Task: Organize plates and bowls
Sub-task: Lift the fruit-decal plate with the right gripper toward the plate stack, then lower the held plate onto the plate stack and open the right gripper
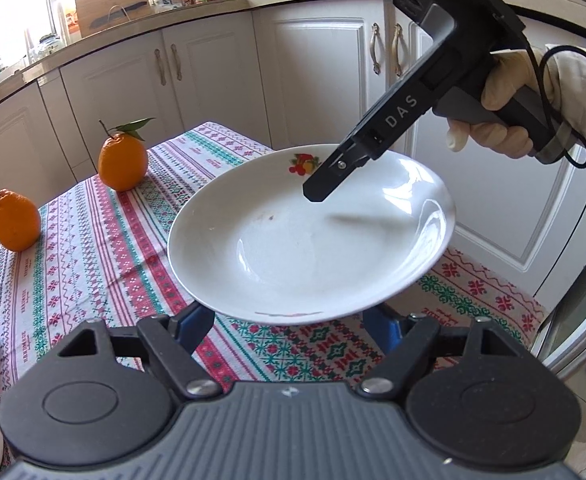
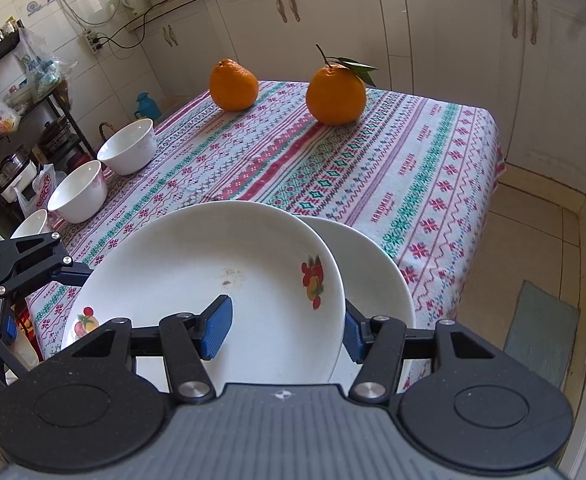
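Observation:
A white plate with fruit decals (image 1: 293,248) (image 2: 213,280) hangs tilted above the near end of the cloth-covered table (image 2: 413,160). My right gripper (image 2: 287,332) (image 1: 323,186) is shut on its rim, one pad on the inside and the other behind the rim. My left gripper (image 1: 287,322) is open, its fingers spread wide under the opposite rim; one of those fingers (image 2: 75,271) slips beneath the plate's left edge. A second white plate (image 2: 377,280) lies on the table, partly covered by the held one. Three white bowls (image 2: 129,146) (image 2: 79,192) (image 2: 33,222) line the table's left edge.
Two oranges (image 2: 233,84) (image 2: 336,94) sit at the far end of the table. White cabinets (image 2: 453,40) wrap around behind. A cluttered rack (image 2: 21,120) stands left of the table. Tiled floor with a mat (image 2: 541,328) lies to the right.

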`<move>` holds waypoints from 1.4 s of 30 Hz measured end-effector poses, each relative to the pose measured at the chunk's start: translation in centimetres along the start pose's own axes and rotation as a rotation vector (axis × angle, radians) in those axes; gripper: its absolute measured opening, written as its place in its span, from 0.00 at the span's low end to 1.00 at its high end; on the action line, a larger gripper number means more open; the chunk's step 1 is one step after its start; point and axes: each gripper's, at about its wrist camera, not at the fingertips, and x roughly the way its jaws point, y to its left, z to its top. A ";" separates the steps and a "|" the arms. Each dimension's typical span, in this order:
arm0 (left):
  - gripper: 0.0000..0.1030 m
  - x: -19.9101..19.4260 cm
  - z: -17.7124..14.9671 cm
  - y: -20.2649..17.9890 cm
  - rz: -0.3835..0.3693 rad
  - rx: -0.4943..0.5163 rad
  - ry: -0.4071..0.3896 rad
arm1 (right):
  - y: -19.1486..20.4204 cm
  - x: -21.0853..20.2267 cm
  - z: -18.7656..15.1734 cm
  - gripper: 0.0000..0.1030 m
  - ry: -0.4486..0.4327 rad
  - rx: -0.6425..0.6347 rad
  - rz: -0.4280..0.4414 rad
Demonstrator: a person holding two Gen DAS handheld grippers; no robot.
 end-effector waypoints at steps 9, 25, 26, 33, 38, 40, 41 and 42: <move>0.78 0.8 0.4 -0.4 -0.018 0.010 0.013 | -1.0 -0.1 -1.0 0.61 -0.004 0.027 -0.005; 0.79 1.7 0.5 0.3 -0.040 0.010 0.014 | -1.4 0.0 -1.6 0.61 0.014 0.038 -0.025; 0.79 1.7 0.5 0.4 -0.042 0.010 0.013 | -1.4 -0.1 -1.6 0.61 0.015 0.039 -0.027; 0.79 1.7 0.4 0.6 -0.059 0.001 0.003 | -1.3 -0.3 -1.8 0.61 0.023 0.048 -0.043; 0.79 1.6 0.4 0.8 -0.065 -0.007 -0.006 | -1.4 -0.7 -2.1 0.62 0.023 0.061 -0.055; 0.79 1.6 0.4 1.0 -0.072 -0.014 -0.007 | -1.3 -1.0 -2.2 0.62 0.020 0.065 -0.058; 0.79 1.6 0.4 1.0 -0.075 -0.019 -0.007 | -1.3 -1.0 -2.1 0.62 0.020 0.063 -0.063; 0.79 1.6 0.4 1.1 -0.078 -0.024 -0.007 | -1.2 -1.1 -2.1 0.63 0.020 0.062 -0.067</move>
